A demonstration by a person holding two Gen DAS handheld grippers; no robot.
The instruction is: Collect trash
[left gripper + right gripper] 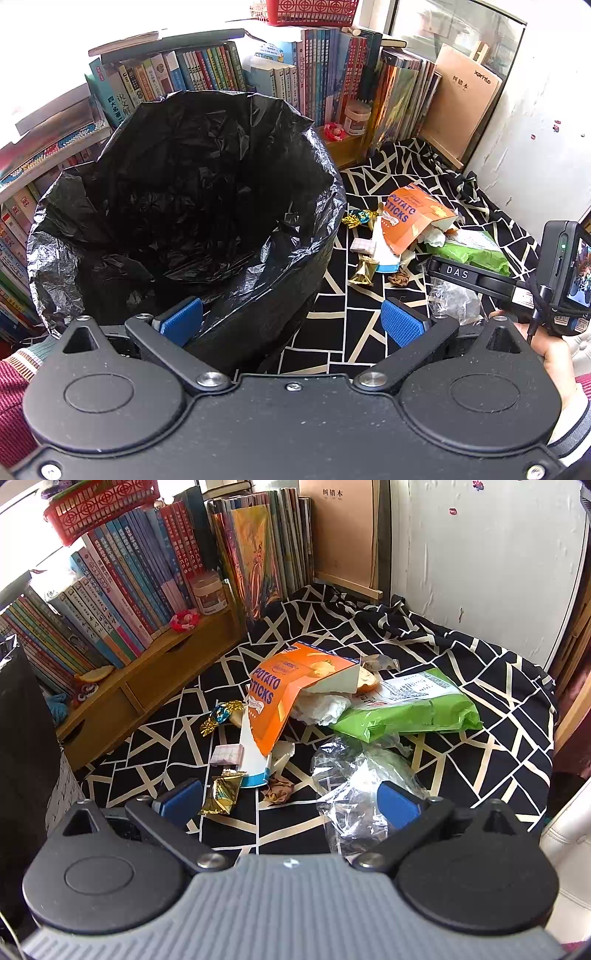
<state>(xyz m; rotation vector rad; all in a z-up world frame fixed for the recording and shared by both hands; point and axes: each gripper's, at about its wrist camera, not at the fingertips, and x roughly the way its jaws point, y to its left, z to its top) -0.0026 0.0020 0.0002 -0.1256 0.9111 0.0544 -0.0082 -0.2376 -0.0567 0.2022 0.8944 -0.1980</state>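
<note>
A bin lined with a black bag fills the left wrist view, its mouth open. My left gripper is open, its left pad by the bin's near rim, holding nothing. Trash lies heaped on the black patterned cloth: an orange potato sticks box, a green packet, crumpled white tissue, gold wrappers, a clear plastic bag. My right gripper is open just above the near trash, its right pad against the clear bag. In the left wrist view the orange box lies right of the bin.
Rows of books stand on a wooden shelf behind the trash, with a small jar and a red basket on top. A white wall bounds the right. A person's hand holds the right gripper.
</note>
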